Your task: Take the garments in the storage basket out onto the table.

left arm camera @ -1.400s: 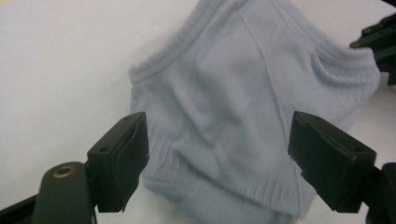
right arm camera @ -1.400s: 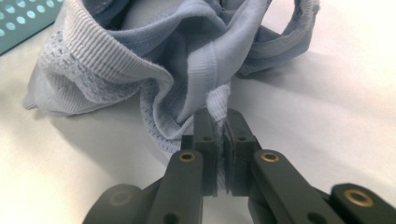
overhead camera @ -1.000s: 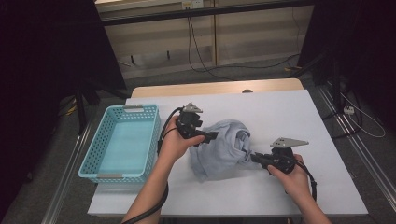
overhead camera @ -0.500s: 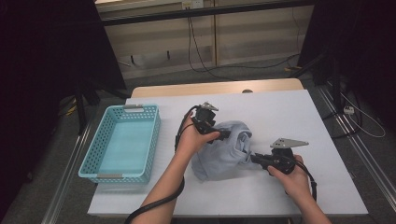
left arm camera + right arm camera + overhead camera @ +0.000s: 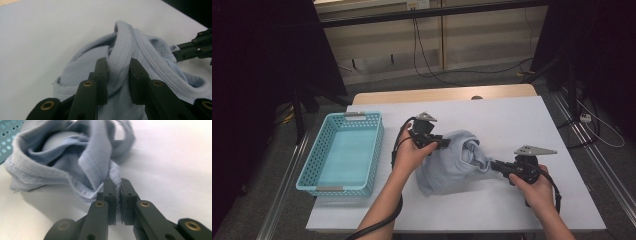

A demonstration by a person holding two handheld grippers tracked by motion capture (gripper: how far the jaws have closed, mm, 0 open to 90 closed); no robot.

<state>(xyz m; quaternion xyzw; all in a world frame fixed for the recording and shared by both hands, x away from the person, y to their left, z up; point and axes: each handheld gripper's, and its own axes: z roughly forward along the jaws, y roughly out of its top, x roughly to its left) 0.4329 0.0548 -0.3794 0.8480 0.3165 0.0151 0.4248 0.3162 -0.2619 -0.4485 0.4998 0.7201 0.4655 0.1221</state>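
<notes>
High view: a pale blue garment (image 5: pixel 452 162) is being handled near the middle of a white table (image 5: pixel 532 125), between two hand-held grippers, while a turquoise basket (image 5: pixel 343 152) is standing empty at the table's left side. The left gripper (image 5: pixel 443 143) is being pressed into the cloth's upper left edge; the right gripper (image 5: pixel 494 165) is being held at its right end.

Left gripper view: a ribbed band (image 5: pixel 122 52) of the garment is lying between the jaws, which have just been closing — the pads are bearing on the fold, though whether the hold is firm cannot be told.

Right gripper view: the jaws are being kept clamped on a stitched hem (image 5: pixel 110 176), the cloth bunched ahead of them.

Judged from these views, a two-point hold is being taken; lifting or spreading the cloth is likely being prepared, and the left grip will need to be secure first. Counted: one garment, one basket, two grippers.
</notes>
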